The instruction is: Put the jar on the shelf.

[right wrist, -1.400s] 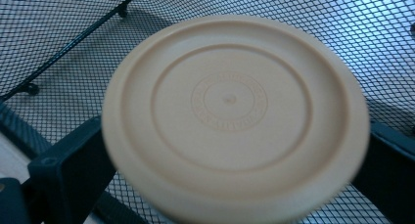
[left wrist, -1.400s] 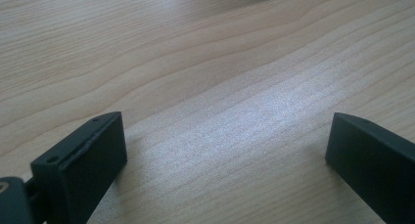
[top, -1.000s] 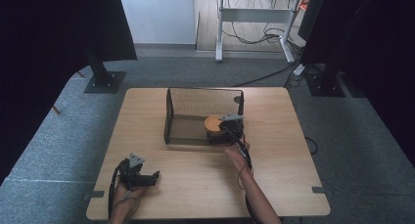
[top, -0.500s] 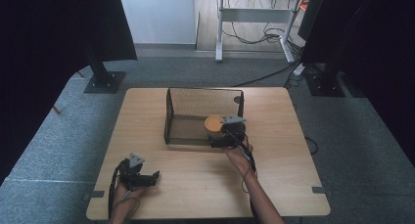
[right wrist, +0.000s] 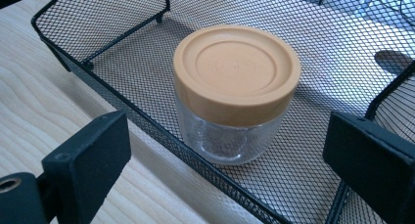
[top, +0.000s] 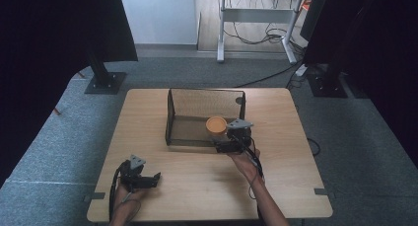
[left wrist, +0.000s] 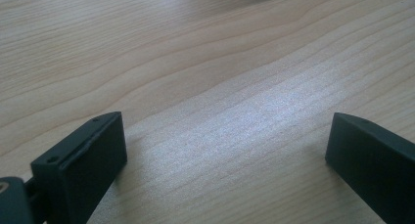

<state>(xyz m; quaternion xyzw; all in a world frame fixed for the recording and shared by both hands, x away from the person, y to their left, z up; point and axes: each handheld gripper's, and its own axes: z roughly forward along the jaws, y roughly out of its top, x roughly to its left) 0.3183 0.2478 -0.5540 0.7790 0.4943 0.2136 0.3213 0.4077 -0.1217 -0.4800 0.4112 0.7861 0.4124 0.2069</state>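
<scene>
Jar (right wrist: 235, 94) inside basket (right wrist: 122, 106), on table (top: 197, 186)

The high view is rather dim and soft, with dark curtains at both sides, and the brightest part is the pale floor at the far end. The desk (top: 197, 186) has even light, without hard shadows. From my left tool (left wrist: 222, 170) the wood shows a pale glare band in the middle, and the far wood is blurred. From my right tool (right wrist: 225, 175) the jar (right wrist: 235, 92) is sharp, its lid has a soft shine, and my near black jaws are out of focus.
</scene>
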